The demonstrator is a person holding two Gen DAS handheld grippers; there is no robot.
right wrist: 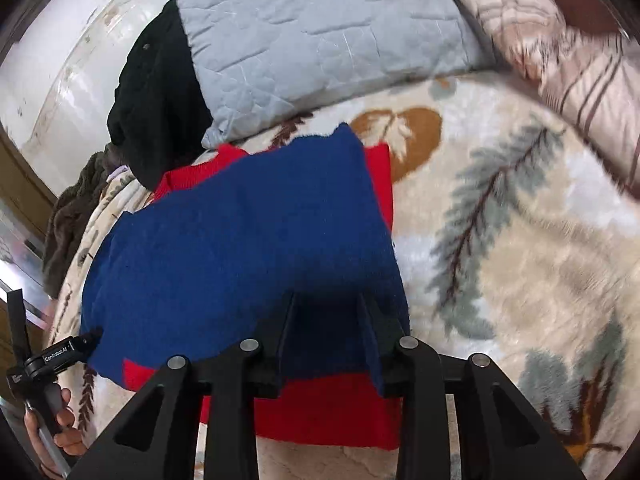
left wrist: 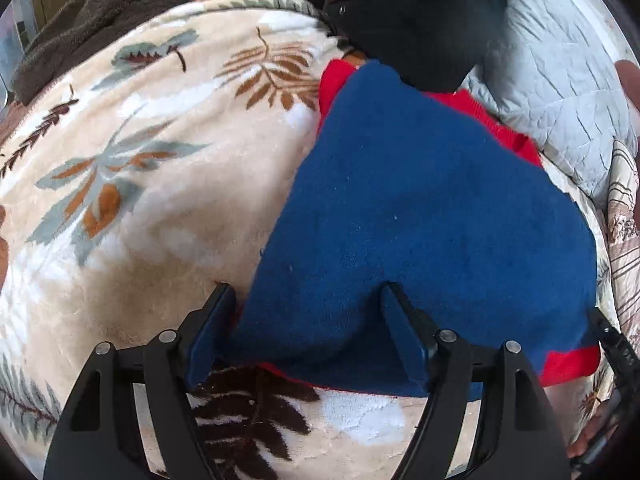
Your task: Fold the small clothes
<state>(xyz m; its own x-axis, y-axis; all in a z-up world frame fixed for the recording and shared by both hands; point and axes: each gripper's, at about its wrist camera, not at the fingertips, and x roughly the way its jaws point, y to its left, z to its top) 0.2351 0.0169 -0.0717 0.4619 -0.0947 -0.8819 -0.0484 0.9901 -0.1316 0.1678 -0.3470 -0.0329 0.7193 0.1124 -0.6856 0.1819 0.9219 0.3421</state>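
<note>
A small blue and red knit garment (left wrist: 420, 216) lies on a leaf-patterned blanket (left wrist: 160, 160). Blue cloth lies over red, with red showing at the far corner and near hem. My left gripper (left wrist: 308, 296) is open, its fingers straddling the garment's near left edge. In the right wrist view the same garment (right wrist: 248, 232) lies ahead. My right gripper (right wrist: 328, 300) is open over the garment's near right part, where the red band (right wrist: 320, 408) shows below the blue. Whether any finger touches the cloth is unclear.
A black garment (left wrist: 412, 12) and a grey quilted pillow (left wrist: 560, 92) lie beyond the garment. A dark brown fleece (left wrist: 100, 12) is at the far left. A striped pillow (right wrist: 580, 64) lies at the far right. The blanket (right wrist: 520, 240) spreads right of the garment.
</note>
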